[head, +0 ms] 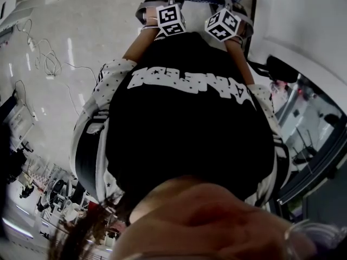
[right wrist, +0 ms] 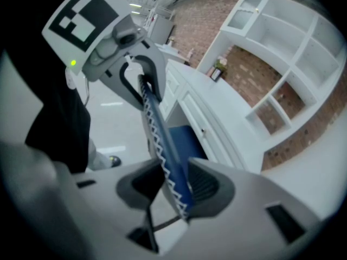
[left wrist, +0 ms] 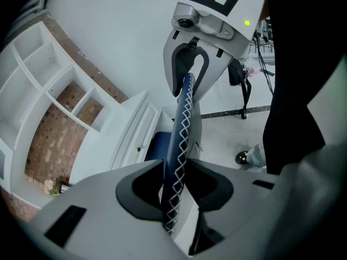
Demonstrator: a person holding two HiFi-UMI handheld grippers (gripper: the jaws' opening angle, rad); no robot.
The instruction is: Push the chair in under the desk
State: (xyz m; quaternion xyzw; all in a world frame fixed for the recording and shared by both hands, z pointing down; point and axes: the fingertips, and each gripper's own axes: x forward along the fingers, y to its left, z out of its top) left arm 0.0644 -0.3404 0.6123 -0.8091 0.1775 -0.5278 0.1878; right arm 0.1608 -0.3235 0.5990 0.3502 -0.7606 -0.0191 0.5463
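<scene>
Left gripper view shows me the blue chair back [left wrist: 181, 140] pinched between the left gripper's [left wrist: 176, 184] pads. The right gripper [right wrist: 174, 187] is clamped on that same stitched edge. The chair's seat [right wrist: 184, 137] sits just beside the white desk [right wrist: 217, 104], lower than the desktop.

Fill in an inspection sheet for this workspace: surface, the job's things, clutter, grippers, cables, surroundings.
Surface: pale glossy floor; white desk with drawers.
Job's things: blue chair back with white zigzag stitching, upright; blue seat close to the desk's drawer front.
Clutter: small plant on the desk.
Grippers: left gripper and right gripper each shut on the chair back's top edge.
Cables: white cables looped on the floor.
Surroundings: white shelving against a brick wall.
</scene>
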